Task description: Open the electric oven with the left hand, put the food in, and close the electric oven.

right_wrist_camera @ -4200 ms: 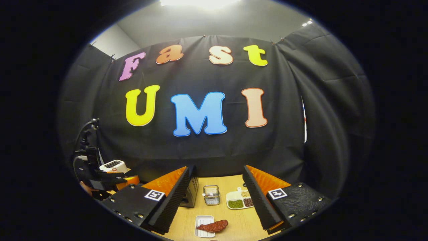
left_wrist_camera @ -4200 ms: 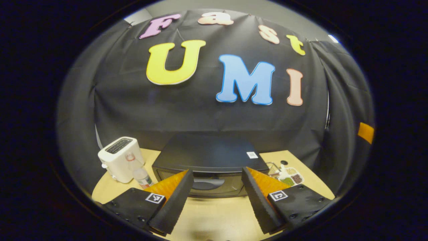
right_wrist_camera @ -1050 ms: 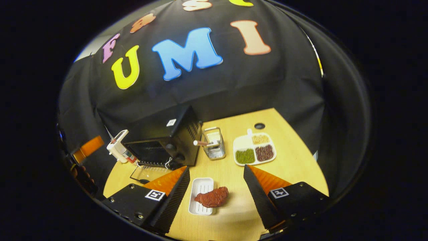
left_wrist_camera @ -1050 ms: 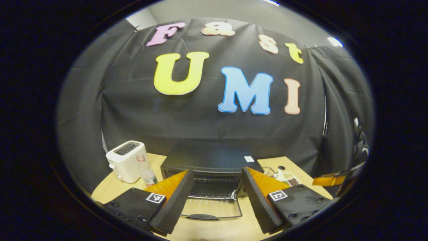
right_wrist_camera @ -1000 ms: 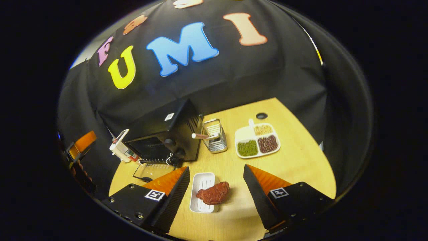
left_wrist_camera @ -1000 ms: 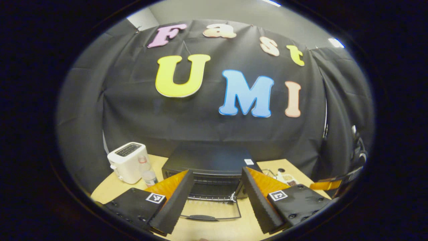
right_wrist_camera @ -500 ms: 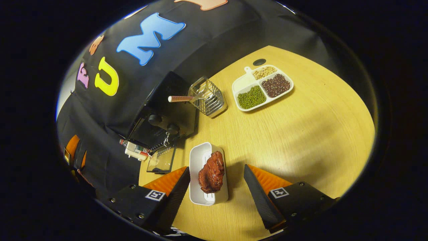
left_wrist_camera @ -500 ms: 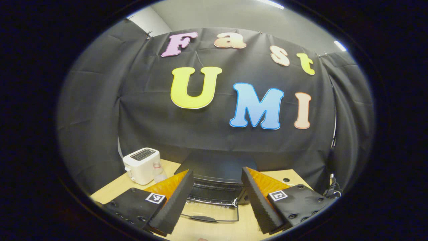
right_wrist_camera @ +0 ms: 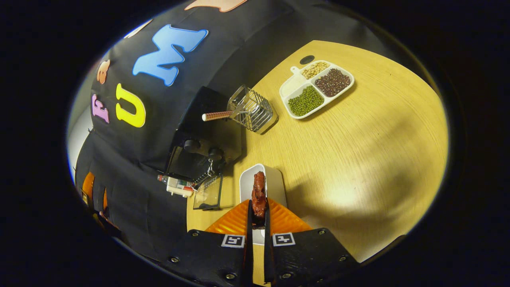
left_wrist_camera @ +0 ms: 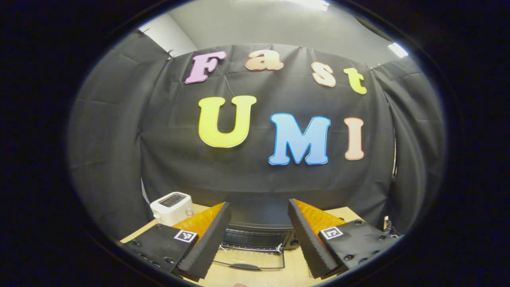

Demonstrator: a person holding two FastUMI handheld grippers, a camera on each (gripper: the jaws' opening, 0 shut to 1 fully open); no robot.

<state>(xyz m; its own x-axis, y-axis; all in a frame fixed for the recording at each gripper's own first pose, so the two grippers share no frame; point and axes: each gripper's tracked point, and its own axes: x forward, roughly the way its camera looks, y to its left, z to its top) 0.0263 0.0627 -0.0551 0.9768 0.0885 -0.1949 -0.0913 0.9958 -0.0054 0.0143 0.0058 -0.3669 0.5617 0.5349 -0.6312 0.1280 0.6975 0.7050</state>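
Right gripper view: your right tongs pinch the meat (over its tray); left tongs spread before the open oven.

The left gripper view looks level and forward from low over the wooden table, facing the booth's back wall, with the open electric oven close ahead between its own fingers and a white toaster to the left. The right gripper view looks steeply down on the table from higher up, rolled to one side, close over a white tray. Both views share the oven with its lowered door, and probably the toaster, which is too small there to be sure.
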